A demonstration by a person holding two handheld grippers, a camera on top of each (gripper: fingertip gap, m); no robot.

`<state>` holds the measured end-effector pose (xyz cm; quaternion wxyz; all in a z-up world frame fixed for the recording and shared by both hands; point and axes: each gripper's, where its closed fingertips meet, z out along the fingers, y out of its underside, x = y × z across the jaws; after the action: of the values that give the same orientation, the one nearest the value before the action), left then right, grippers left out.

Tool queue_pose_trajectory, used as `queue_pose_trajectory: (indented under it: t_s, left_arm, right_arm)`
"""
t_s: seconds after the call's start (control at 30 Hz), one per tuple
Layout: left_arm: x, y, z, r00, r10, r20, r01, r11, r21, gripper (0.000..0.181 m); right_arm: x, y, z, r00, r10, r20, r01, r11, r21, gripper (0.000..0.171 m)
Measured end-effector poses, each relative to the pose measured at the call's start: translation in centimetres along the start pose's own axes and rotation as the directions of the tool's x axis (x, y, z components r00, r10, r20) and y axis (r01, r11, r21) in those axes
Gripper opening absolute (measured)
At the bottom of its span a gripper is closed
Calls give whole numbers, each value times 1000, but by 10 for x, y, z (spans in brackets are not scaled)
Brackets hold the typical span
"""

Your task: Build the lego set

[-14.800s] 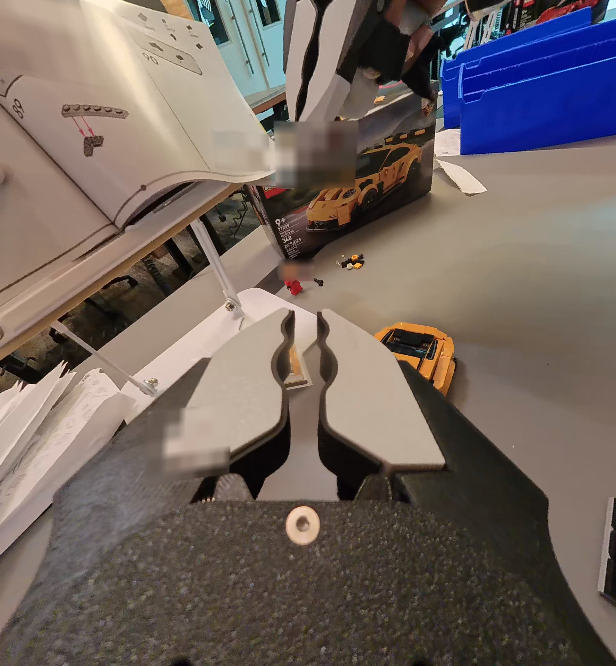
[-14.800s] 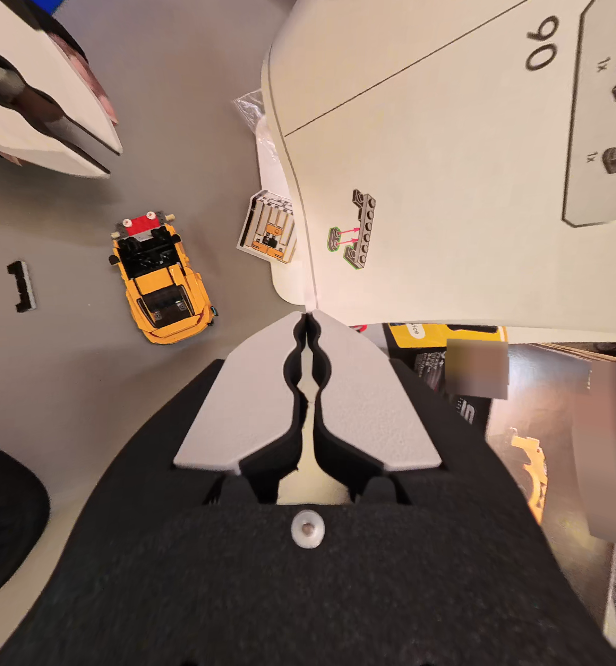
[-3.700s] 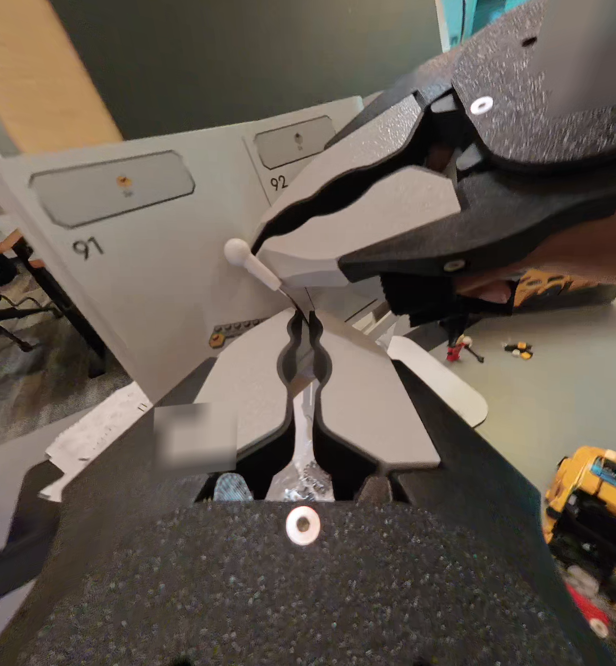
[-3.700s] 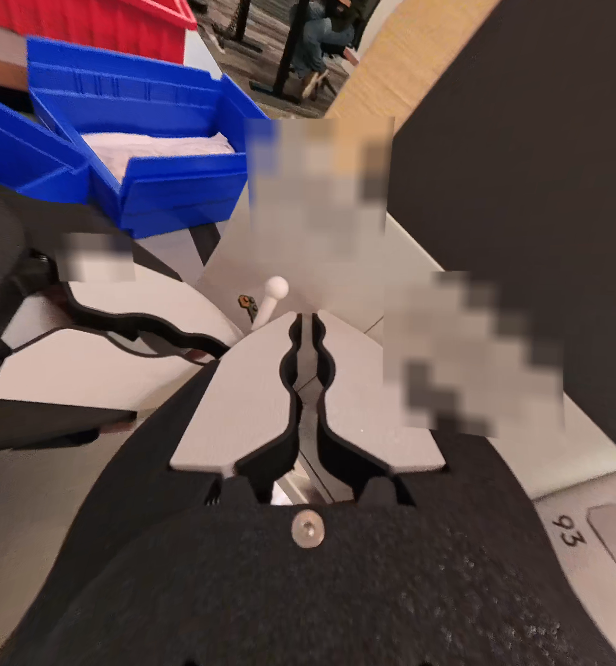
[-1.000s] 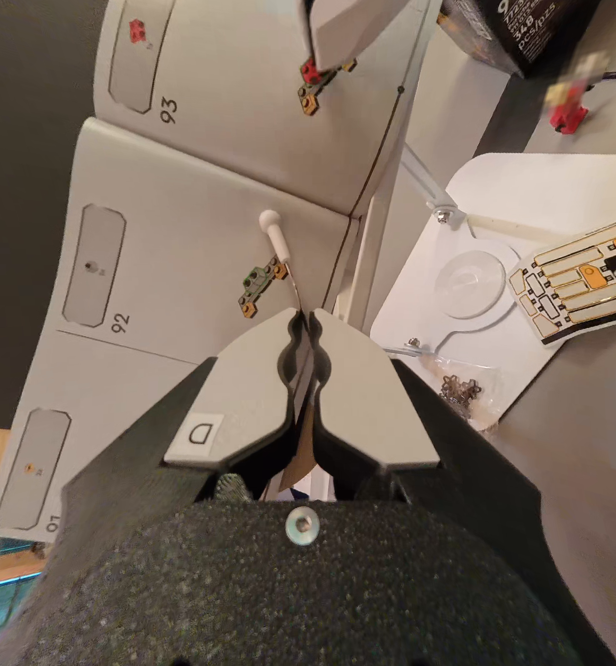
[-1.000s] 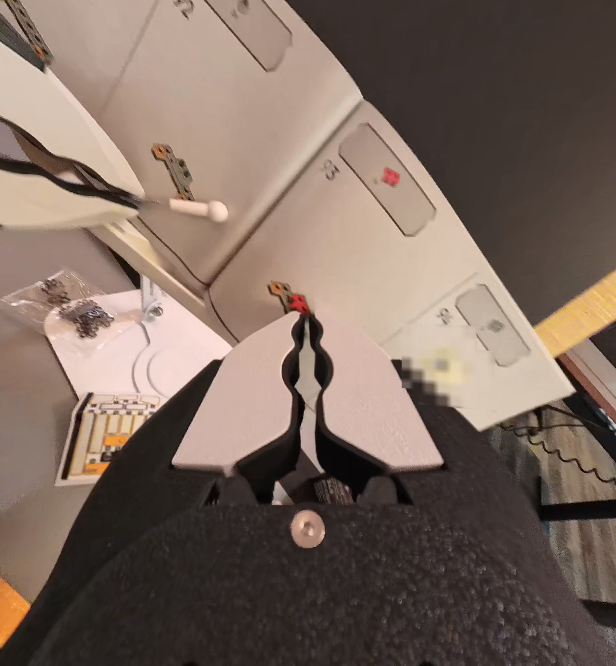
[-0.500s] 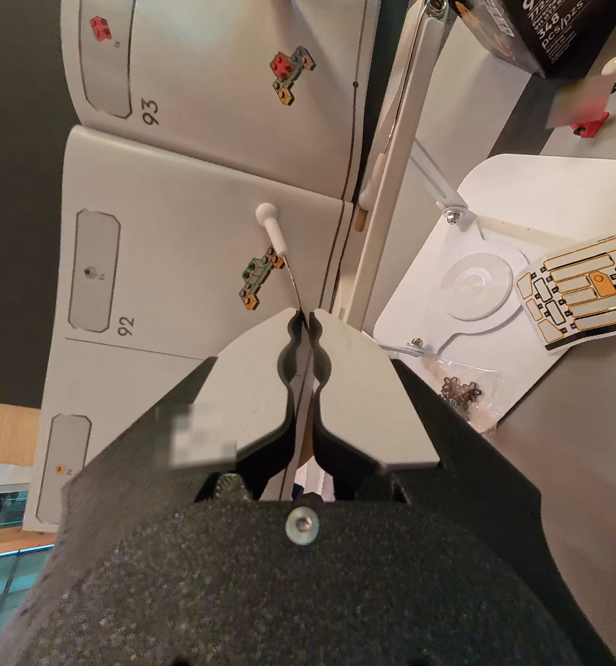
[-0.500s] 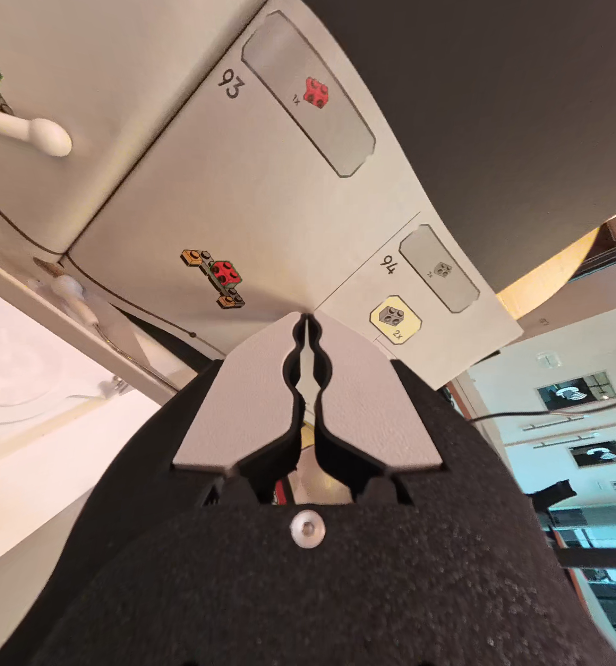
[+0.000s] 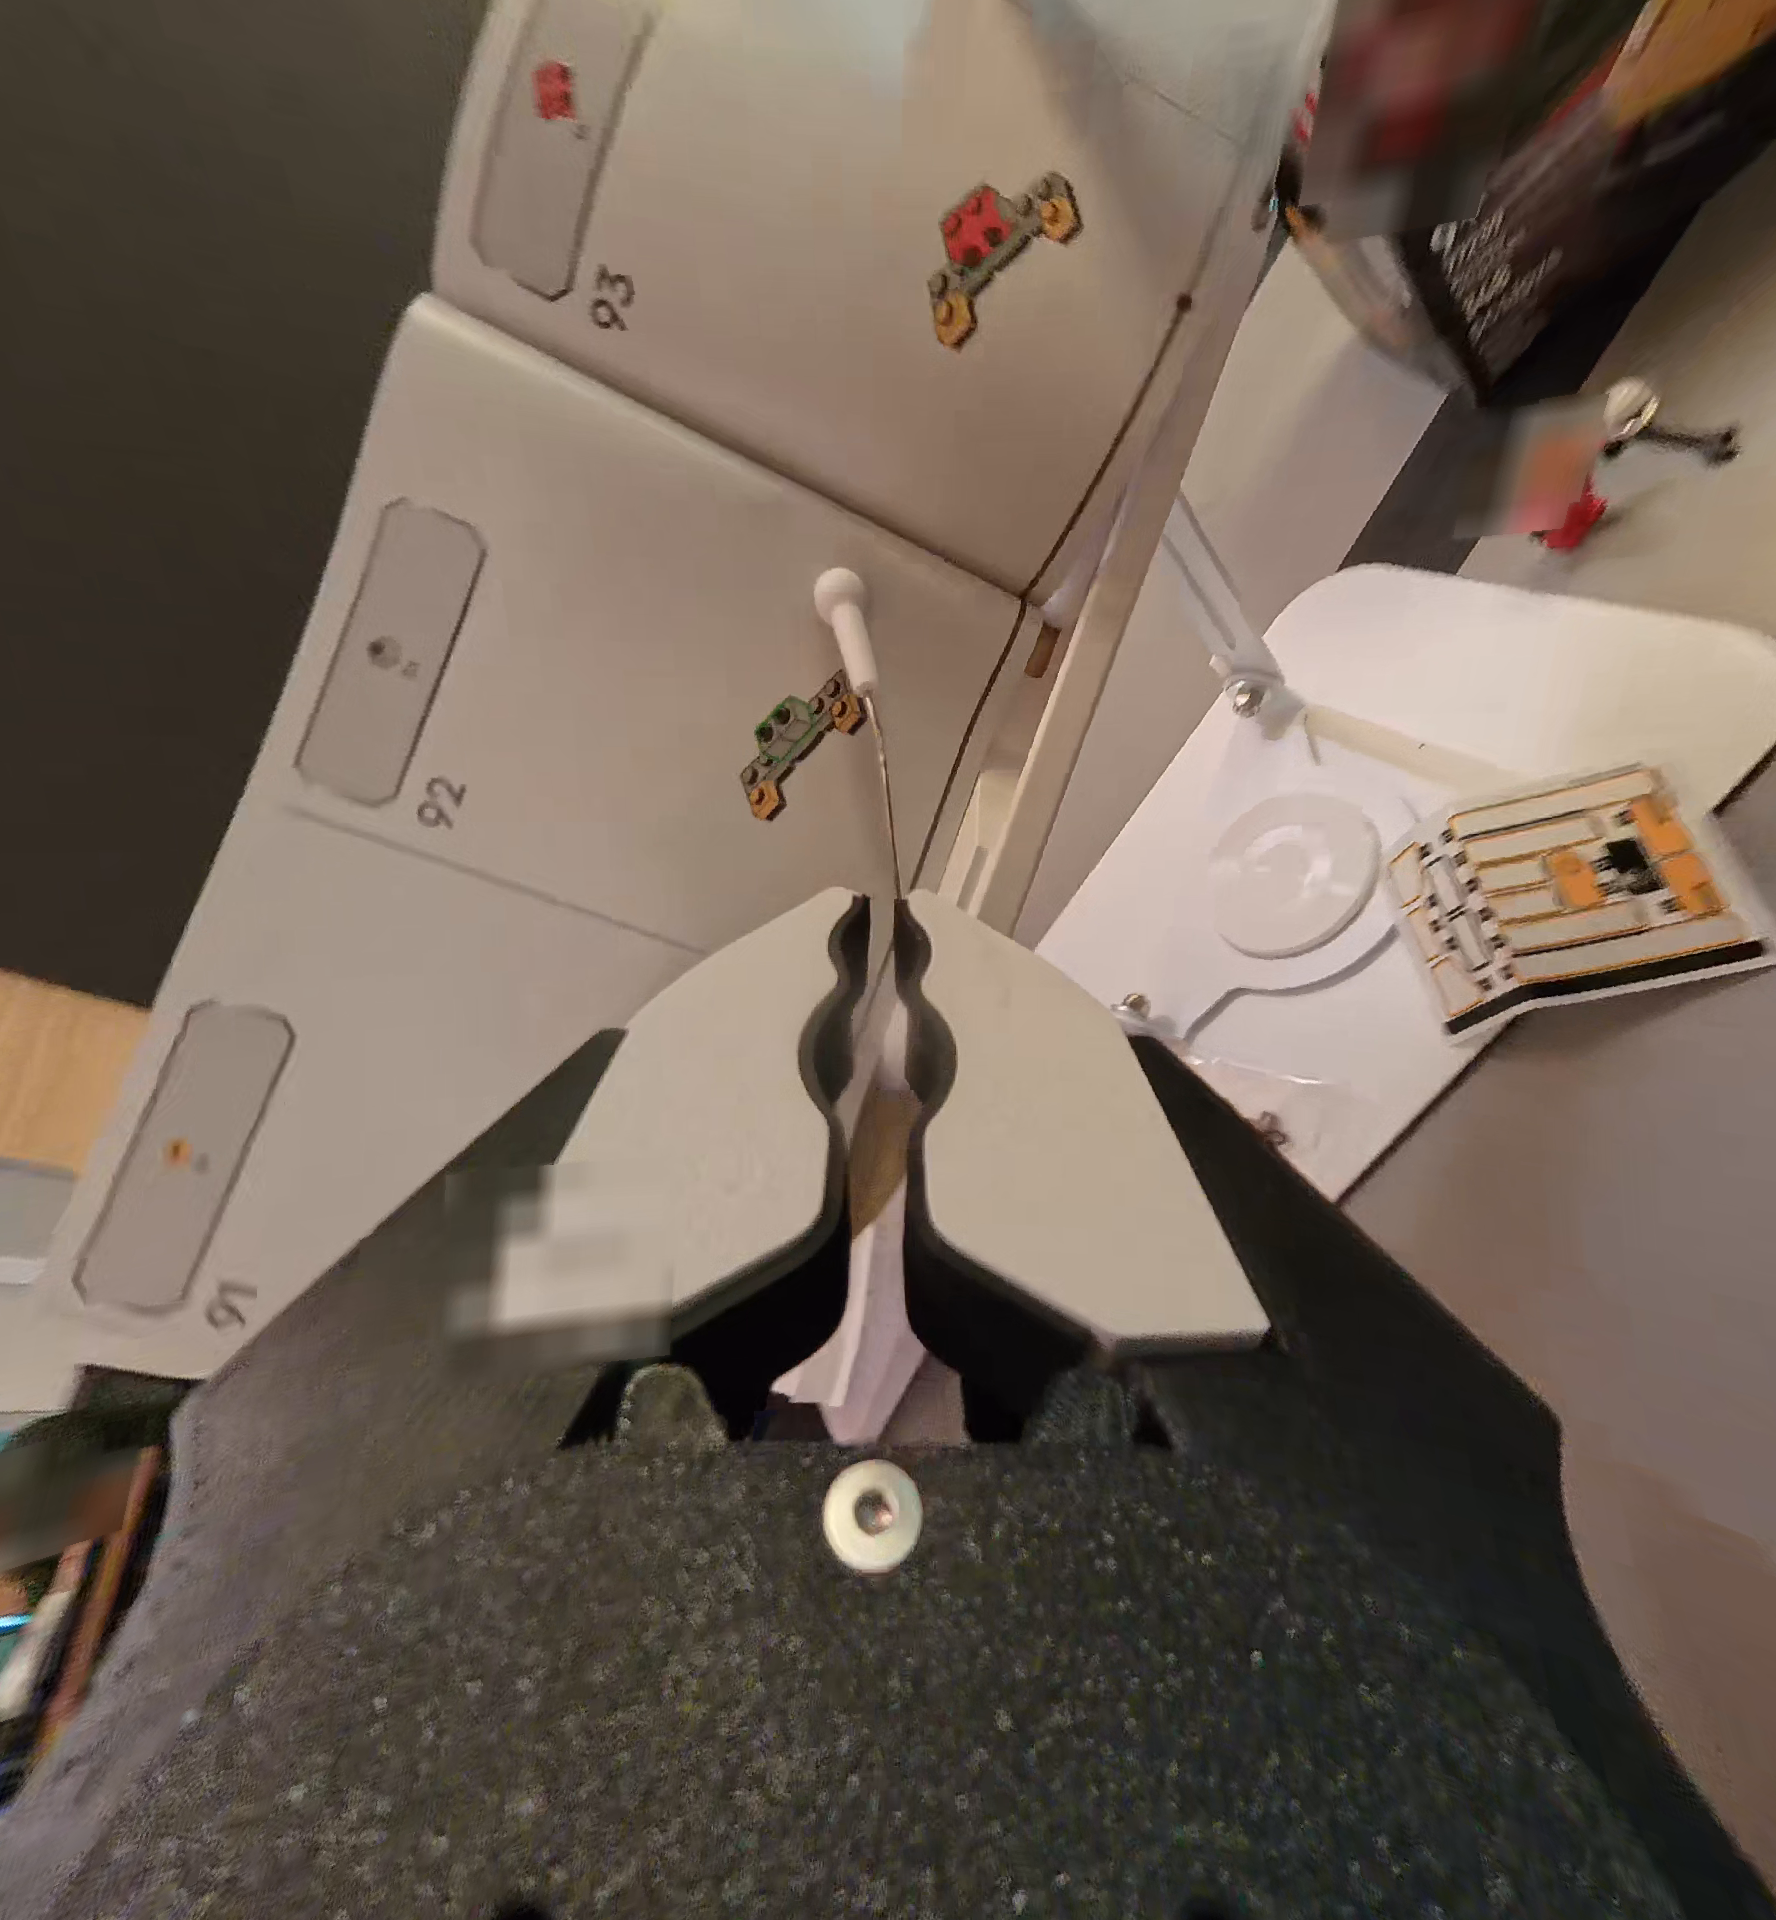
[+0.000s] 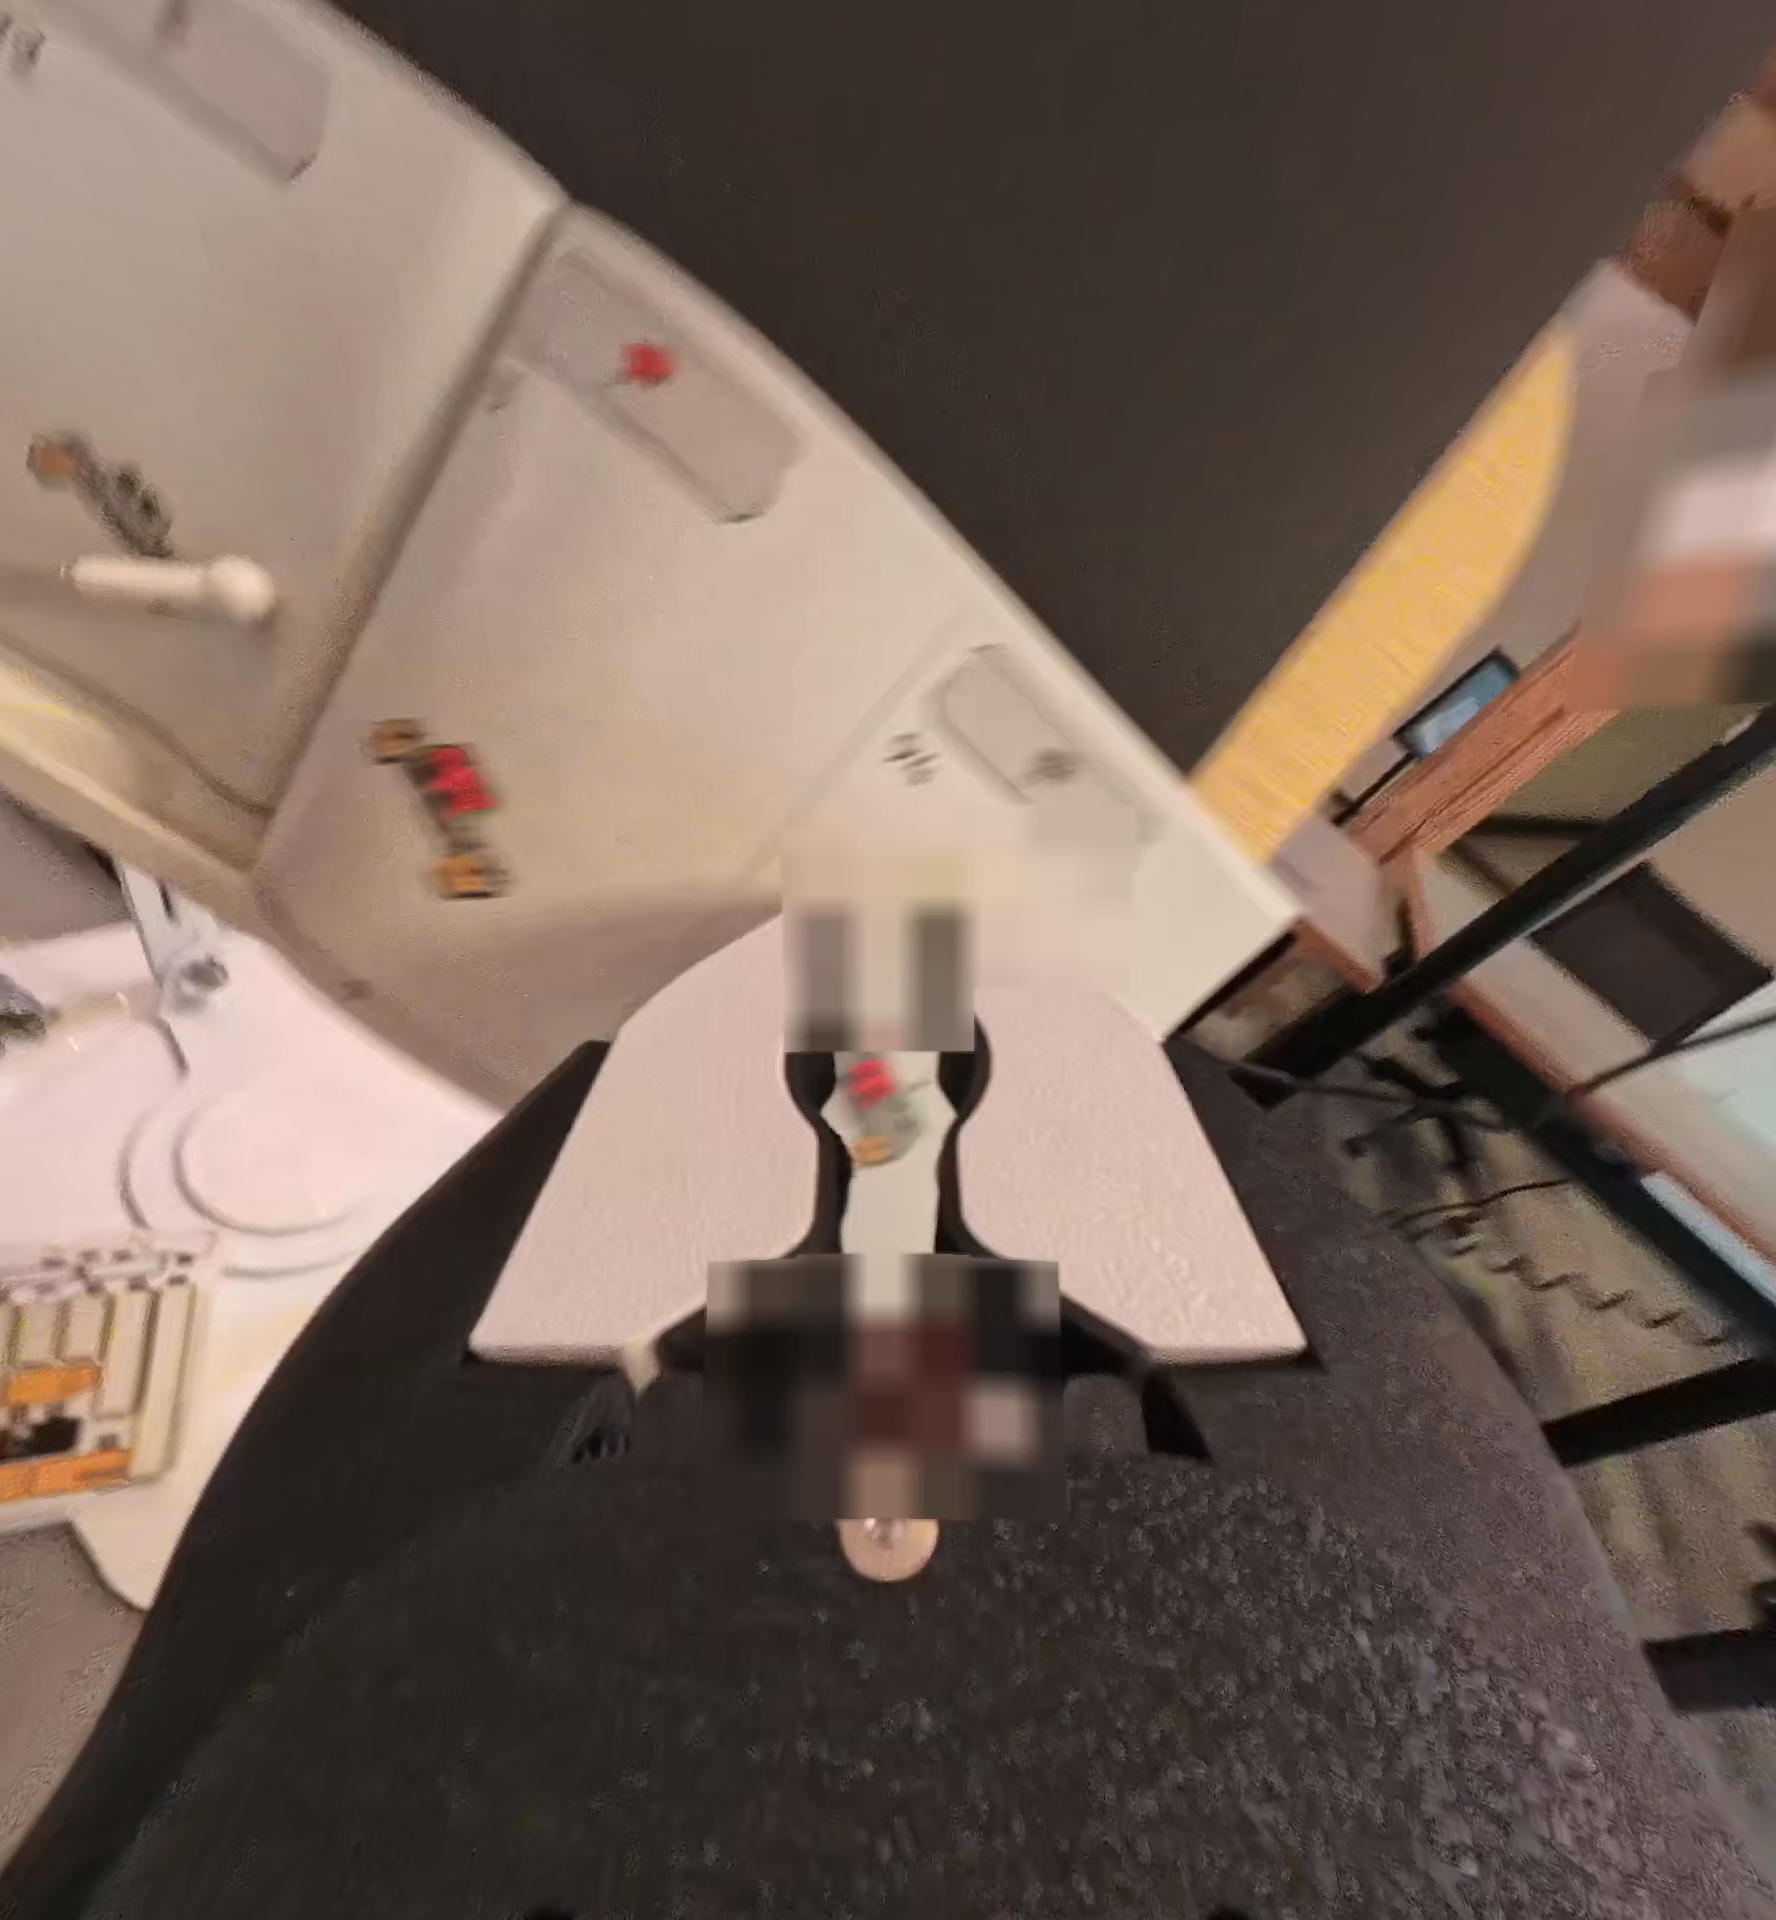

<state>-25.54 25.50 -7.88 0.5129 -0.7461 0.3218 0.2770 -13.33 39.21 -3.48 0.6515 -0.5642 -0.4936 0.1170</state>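
The open instruction booklet (image 9: 603, 831) rests on a white stand. My left gripper (image 9: 879, 904) is shut on the stand's thin wire page holder (image 9: 848, 623), whose white tip lies on the left page. In the blurred right wrist view, my right gripper (image 10: 879, 935) is at the lower edge of the right page of the booklet (image 10: 572, 675). Its jaws stand a little apart and the page shows through the gap. Its fingertips are hidden by a mosaic patch. The page holder also shows in that view (image 10: 177, 582).
A sticker sheet (image 9: 1580, 914) lies on the stand's white base (image 9: 1486, 665), with a clear bag of small parts (image 9: 1268, 1101) next to it. The set's dark box (image 9: 1549, 187) and a red minifigure (image 9: 1570, 509) are behind. Black desk legs (image 10: 1590, 935) stand at the right. There is about 20 centimeters between the tips of the two grippers.
My right gripper's jaws have parted and it has swung back along the right page. My left gripper keeps its hold on the wire page holder and has barely shifted.
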Motion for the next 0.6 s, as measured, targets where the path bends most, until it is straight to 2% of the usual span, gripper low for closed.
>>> queue_pose_trajectory:
  t_s: [0.13, 0.23, 0.33, 0.47, 0.6]
  left_arm:
    - [3, 10, -8, 992, -118, -41, 118, 993, 8, 6]
    - [6, 14, -7, 986, -156, -61, 156, 988, 9, 6]
    - [11, 11, -8, 986, -152, -62, 154, 988, 21, 6]
    - [17, 7, -10, 987, -145, -63, 147, 989, 32, 5]
    - [19, 8, -6, 983, -169, -67, 171, 985, 30, 5]
  right_arm:
    - [36, 19, 4, 971, 237, 32, -235, 970, -58, 61]
    - [45, 34, 18, 950, 304, 71, -295, 948, -121, 72]
    - [53, 35, 29, 937, 326, 126, -311, 942, -122, 76]
    - [54, 25, 38, 855, 411, 315, -391, 912, -126, 71]
    - [39, 18, 36, 698, 484, 528, -451, 870, -202, 41]
